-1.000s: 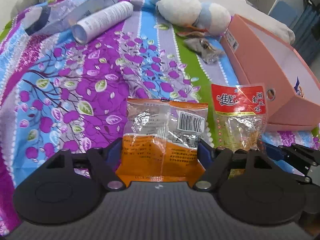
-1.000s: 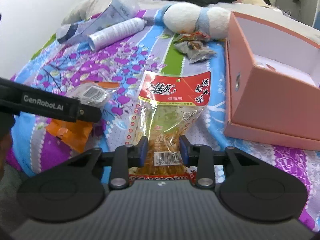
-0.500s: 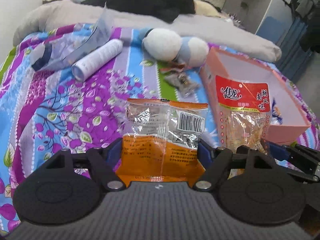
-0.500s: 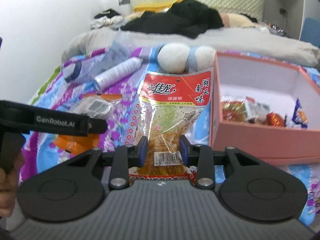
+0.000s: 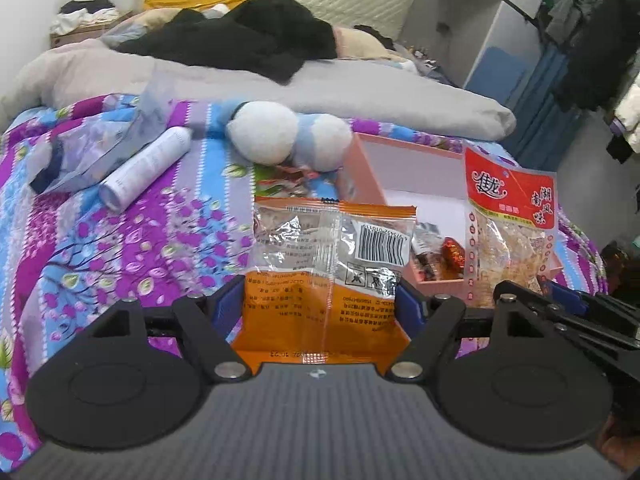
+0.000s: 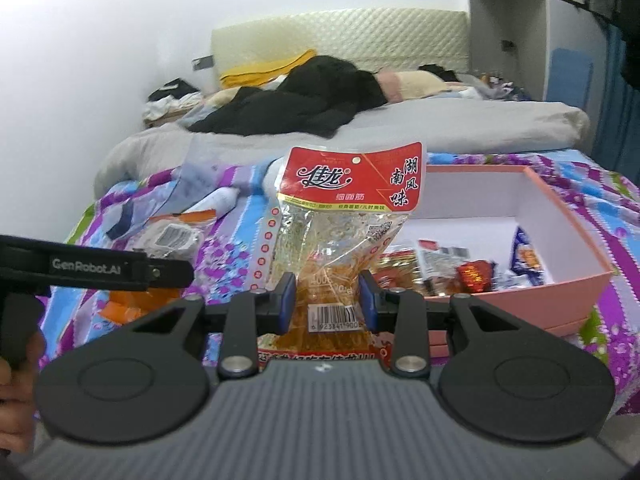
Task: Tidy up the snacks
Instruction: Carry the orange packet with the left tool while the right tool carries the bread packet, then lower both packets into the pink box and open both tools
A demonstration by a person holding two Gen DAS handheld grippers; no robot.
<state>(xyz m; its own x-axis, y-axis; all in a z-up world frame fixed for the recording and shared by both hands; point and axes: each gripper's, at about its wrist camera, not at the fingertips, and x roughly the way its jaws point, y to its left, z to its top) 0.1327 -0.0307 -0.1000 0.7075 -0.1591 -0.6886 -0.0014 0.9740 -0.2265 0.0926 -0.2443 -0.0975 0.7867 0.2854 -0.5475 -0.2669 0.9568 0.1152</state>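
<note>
My left gripper (image 5: 320, 306) is shut on an orange and clear snack packet (image 5: 326, 268), held upright above the bed. My right gripper (image 6: 327, 304) is shut on a clear packet with a red top (image 6: 340, 236), also held upright; this packet also shows in the left wrist view (image 5: 510, 216). An open pink box (image 6: 560, 292) with several wrapped snacks (image 6: 448, 270) inside lies on the bed to the right; it shows in the left wrist view too (image 5: 404, 172). More loose wrapped snacks (image 5: 288, 184) lie by the box's far left corner.
A purple floral bedspread (image 5: 120, 248) covers the bed. On it lie a white tube (image 5: 146, 170), a bluish plastic bag (image 5: 100, 148) and a white and blue plush toy (image 5: 288, 136). Grey bedding and black clothes (image 5: 248, 44) lie behind. The left gripper's body (image 6: 96, 268) is at the left.
Both grippers have risen with their packets, and the views now look over the bed instead of down at it. The inside of the pink box has come into view.
</note>
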